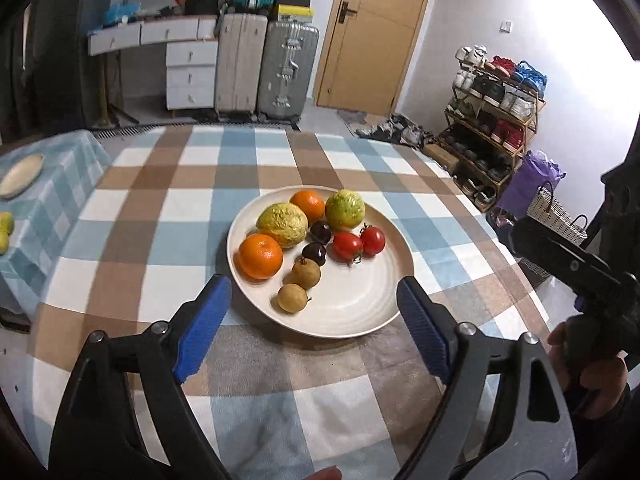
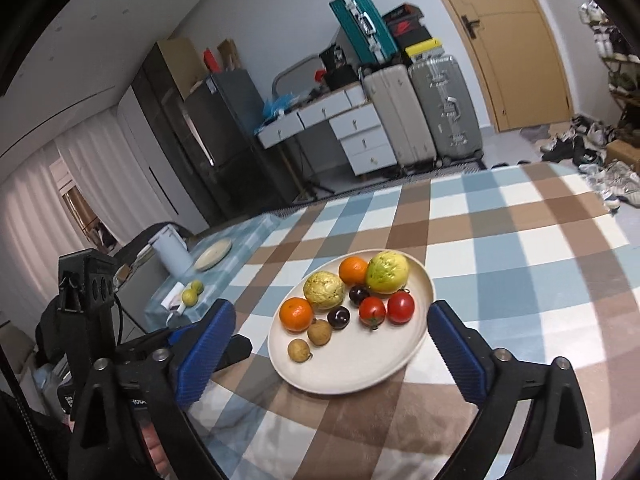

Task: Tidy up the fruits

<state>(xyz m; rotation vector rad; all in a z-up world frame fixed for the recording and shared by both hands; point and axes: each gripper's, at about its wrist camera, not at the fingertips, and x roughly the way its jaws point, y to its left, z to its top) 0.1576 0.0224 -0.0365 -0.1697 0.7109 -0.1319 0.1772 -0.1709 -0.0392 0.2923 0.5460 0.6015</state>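
A cream plate sits on the checked tablecloth and holds paired fruits: two oranges, two yellow-green guavas, two dark plums, two red tomatoes and two brown longans. My left gripper is open and empty, just short of the plate's near rim. My right gripper is open and empty, its fingers either side of the plate's near half, above it.
A second cream plate lies on a side table at the left, with small yellow-green fruits near it. A white container stands there too. The table edge drops off at the right.
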